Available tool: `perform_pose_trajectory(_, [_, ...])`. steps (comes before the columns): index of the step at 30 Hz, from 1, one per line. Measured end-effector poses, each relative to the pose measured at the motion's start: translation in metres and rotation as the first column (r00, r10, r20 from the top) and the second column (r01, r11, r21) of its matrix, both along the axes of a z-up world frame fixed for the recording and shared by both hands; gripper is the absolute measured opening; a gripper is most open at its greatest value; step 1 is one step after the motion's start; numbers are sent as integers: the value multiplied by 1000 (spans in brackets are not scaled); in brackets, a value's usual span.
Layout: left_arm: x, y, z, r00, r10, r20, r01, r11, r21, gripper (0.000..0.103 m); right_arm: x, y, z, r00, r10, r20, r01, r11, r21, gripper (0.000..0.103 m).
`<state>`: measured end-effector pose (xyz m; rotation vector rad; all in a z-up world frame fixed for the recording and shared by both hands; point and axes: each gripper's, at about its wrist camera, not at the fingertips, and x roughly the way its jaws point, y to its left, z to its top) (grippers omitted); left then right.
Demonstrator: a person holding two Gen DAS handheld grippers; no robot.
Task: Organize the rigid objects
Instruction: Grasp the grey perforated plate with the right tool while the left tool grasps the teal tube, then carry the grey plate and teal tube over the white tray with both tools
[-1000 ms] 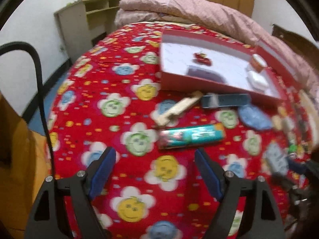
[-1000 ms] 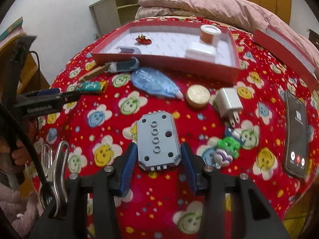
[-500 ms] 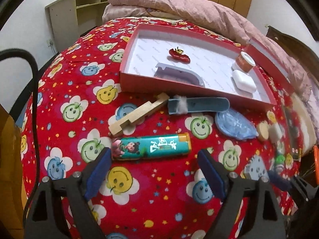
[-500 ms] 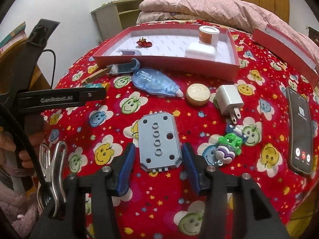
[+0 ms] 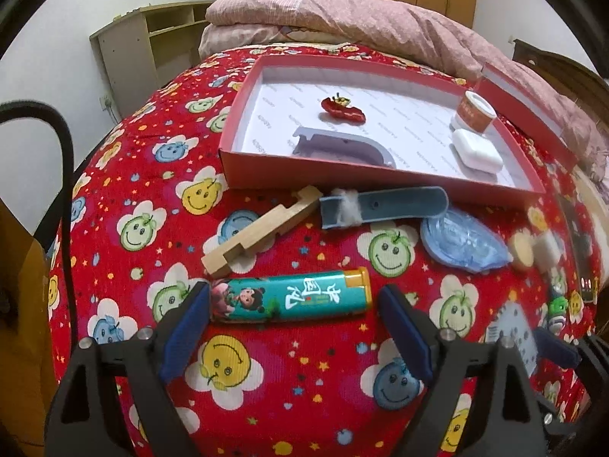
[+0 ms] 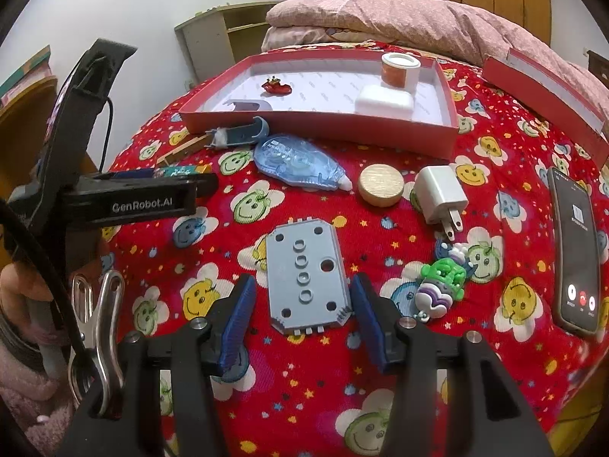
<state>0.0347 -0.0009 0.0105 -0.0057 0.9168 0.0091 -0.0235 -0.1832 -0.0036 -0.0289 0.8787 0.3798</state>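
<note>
My left gripper (image 5: 295, 318) is open, its jaws on either side of a teal lighter (image 5: 291, 299) lying on the red cloth. My right gripper (image 6: 302, 310) is open around a grey plate with holes (image 6: 306, 276), not closed on it. A red box (image 5: 236, 152) behind holds a red toy (image 5: 342, 108), a grey curved piece (image 5: 342, 146), a white case (image 5: 475, 150) and a small jar (image 5: 474, 112). A wooden block (image 5: 262, 228) and a blue strap piece (image 5: 380, 205) lie before the box.
On the cloth lie a blue correction tape (image 6: 300, 165), a wooden disc (image 6: 380, 184), a white charger (image 6: 441, 196), a green toy (image 6: 443, 283) and a phone (image 6: 576, 247). The box lid (image 6: 544, 91) lies at the right. A metal clip (image 6: 97, 320) hangs left.
My left gripper has moved forward and down until its jaws flank the teal lighter. My right gripper has edged slightly closer around the grey plate.
</note>
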Motion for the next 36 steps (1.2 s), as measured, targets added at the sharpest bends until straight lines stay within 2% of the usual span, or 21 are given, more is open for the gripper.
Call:
perform_pose_trajectory(10, [-5,3,2,999,-35,-13,35,999,-11,85,8,9,-1,1000,-2,29,4,999,-44,53])
perform_pose_trajectory(12, [-8,5,3,999,-43,-15,43,999,-13,85,7,10,-1,999,-8,42,10,998,-64,46])
perform_pose_trajectory(23, [-20,10,22,997,-70,27,70,997,-26,85,3,12,6,998,17,55,-15,1000,-27,46])
perform_pose_trajectory(36, [-9,9,53,992,-92,90,94,995,-22,85,11,4,29,996,17,84,-18,1000,15,46])
